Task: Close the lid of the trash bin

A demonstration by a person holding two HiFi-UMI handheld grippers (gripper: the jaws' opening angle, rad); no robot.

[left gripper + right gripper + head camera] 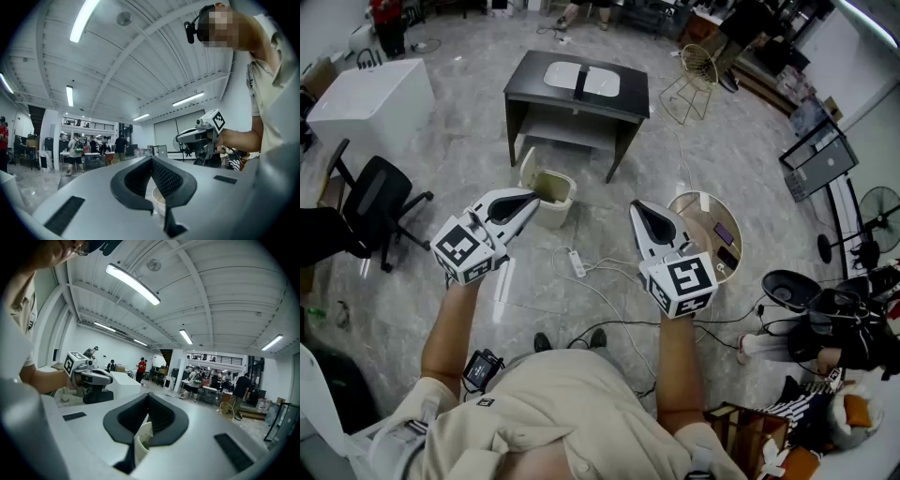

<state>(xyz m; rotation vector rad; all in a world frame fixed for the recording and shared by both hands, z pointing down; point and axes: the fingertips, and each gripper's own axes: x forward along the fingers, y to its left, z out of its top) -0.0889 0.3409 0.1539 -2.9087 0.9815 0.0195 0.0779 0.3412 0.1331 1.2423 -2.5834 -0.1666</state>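
Note:
A cream trash bin [551,195] stands on the floor in front of the black desk, its lid [526,167] tipped up at the left side. My left gripper [532,196] is held in the air just left of the bin, its jaws shut and empty. The right gripper [636,207] hovers to the right of the bin, jaws together with nothing held. In the left gripper view the bin [157,197] shows below the left gripper [151,159]. In the right gripper view the bin [142,440], lid upright, sits under the right gripper [148,396].
A black desk [577,91] stands behind the bin. A white power strip [577,263] and cables lie on the floor near my feet. A round mirror-like table [709,234] is at the right, a black office chair [377,202] and a white table [366,98] at the left.

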